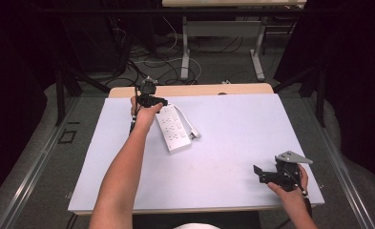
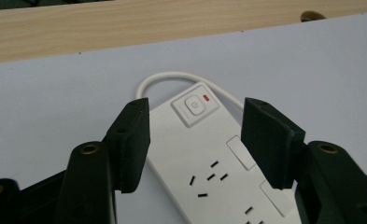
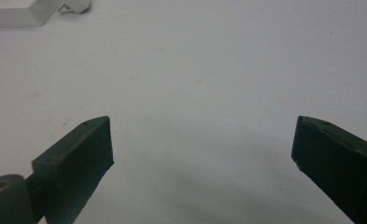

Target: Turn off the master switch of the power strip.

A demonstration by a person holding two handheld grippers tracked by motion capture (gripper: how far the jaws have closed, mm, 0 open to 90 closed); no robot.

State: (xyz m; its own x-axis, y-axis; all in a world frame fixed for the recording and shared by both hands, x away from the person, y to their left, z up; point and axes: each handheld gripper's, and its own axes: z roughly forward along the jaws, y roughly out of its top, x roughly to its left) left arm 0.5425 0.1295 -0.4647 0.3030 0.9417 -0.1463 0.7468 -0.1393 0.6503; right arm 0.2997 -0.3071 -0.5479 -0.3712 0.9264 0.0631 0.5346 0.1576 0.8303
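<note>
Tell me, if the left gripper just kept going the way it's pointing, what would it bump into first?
Most likely the white power strip: the left gripper has its open jaws either side of the switch end. How much gap remains is hard to judge.

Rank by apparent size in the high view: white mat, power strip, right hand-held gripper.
1. white mat, by far the largest.
2. power strip.
3. right hand-held gripper, a little smaller than the strip; it sits nearer the camera, so the true gap may be wider.
</note>
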